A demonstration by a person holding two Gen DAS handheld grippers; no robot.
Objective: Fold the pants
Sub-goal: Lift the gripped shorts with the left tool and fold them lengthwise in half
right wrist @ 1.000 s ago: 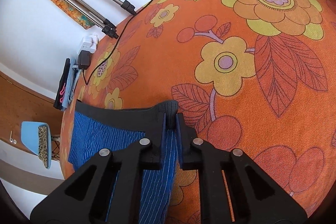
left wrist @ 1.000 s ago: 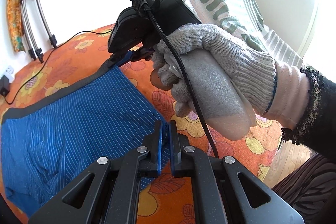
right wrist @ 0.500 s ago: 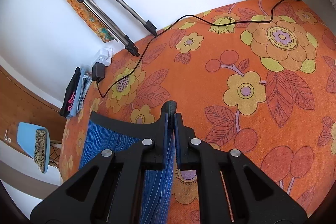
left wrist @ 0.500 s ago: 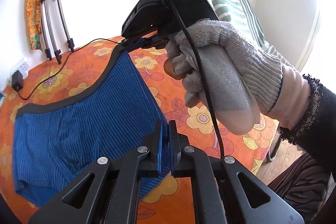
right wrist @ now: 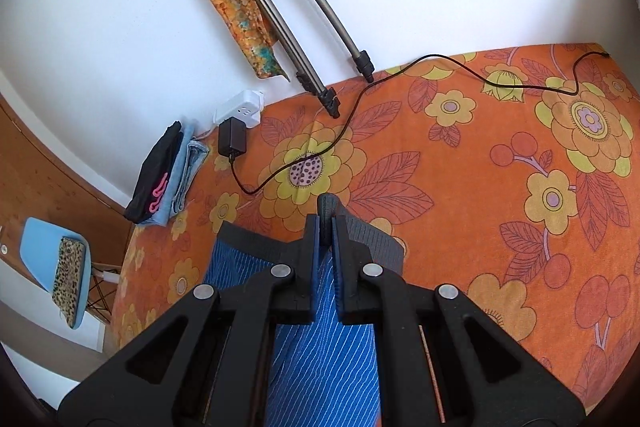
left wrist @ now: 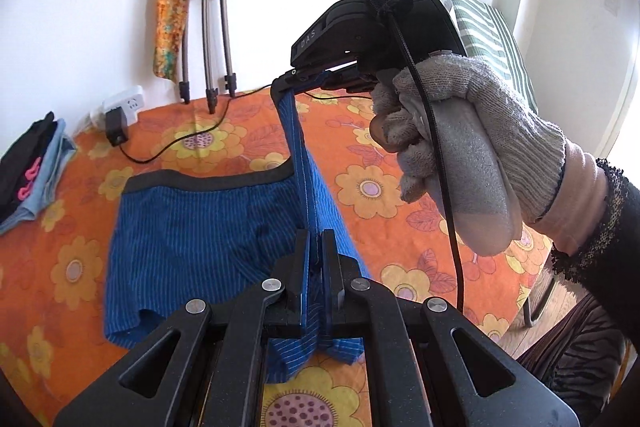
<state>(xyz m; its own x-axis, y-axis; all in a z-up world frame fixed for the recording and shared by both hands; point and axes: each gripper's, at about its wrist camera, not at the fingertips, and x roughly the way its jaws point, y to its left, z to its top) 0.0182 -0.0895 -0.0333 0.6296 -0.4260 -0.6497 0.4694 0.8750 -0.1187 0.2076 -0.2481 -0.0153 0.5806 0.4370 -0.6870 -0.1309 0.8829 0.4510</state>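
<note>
Left wrist: left gripper (left wrist: 316,263) and right gripper (left wrist: 298,77) both clamp blue pants (left wrist: 192,223).

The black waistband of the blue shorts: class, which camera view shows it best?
The left wrist view: the waistband runs across the shorts and up to the right tongs. The right wrist view shows only a short stretch beside those tongs.

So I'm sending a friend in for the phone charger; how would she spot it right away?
Start at the orange flowered bedspread and go to its edge along the white wall, beside the tripod legs. There a white power strip holds the black charger block; unlike the folded clothes beside it, it trails a thin black cable across the bed.
</note>
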